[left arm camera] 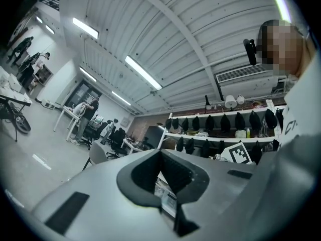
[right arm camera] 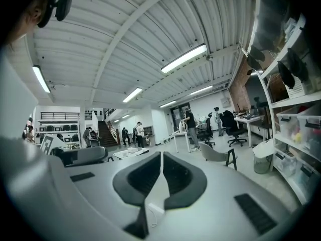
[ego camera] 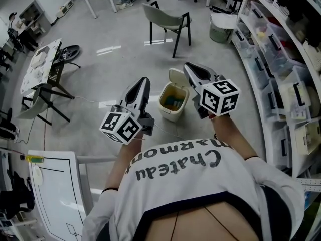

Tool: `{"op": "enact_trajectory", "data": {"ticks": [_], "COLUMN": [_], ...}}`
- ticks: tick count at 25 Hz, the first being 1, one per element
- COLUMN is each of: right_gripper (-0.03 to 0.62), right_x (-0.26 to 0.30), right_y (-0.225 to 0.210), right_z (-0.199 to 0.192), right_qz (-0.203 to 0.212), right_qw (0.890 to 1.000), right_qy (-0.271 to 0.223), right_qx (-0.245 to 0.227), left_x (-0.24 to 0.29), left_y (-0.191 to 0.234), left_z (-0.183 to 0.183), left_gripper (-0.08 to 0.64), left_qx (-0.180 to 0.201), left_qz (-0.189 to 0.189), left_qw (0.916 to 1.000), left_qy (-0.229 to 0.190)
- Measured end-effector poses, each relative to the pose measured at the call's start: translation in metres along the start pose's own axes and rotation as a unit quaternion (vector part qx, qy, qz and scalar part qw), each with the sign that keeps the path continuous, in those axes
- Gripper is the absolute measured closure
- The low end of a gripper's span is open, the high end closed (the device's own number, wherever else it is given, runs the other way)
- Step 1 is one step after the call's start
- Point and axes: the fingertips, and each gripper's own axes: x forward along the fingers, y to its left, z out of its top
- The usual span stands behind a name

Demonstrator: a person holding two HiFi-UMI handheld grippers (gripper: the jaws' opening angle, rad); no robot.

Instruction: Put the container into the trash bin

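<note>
Trash bin point(ego camera: 169, 115) first, as the head view gives it: a small cream one on the grey floor point(ego camera: 110, 34), just ahead of the person, lid tipped back, with something teal point(ego camera: 174, 102) lying inside that I take to be the container, though it is too small to be sure. The left gripper point(ego camera: 144, 82) and the right gripper point(ego camera: 189, 68) are held out on either side of the bin, above it and touching nothing, and I see no container anywhere else, so my judgement is that the drop is done and the hands are clear of it. The next move would call only for drawing both grippers back, perhaps nudging the lid down without tipping so light a bin. A pale chair point(ego camera: 168, 18) stands beyond, a wire basket point(ego camera: 219, 30) near it, and shelving point(ego camera: 281, 84) stacked with plastic boxes runs down the right. In the left gripper view the left gripper point(left arm camera: 162, 168) has its dark pads drawn together with nothing between them, pointing at shelves under a ribbed ceiling. In the right gripper view the right gripper point(right arm camera: 161, 168) is likewise closed and empty, looking across open floor to desks, office chairs and people standing far off.
</note>
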Motion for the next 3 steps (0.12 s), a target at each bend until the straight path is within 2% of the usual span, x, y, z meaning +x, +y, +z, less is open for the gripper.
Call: {"op": "enact_trajectory", "data": {"ticks": [3], "right_gripper": [0.555], "right_x": [-0.0031], "right_y": [-0.0027], "right_z": [-0.0021], "right_qz": [0.003], "right_qw": [1.0], "right_qy": [0.001], "right_qx": [0.003], "left_x": [0.001], "left_y": [-0.0052], "left_z": [-0.0033], "left_gripper": [0.537], "left_qx": [0.005], "left_qz": [0.002], "left_qw": [1.0], "left_qy": [0.003]}}
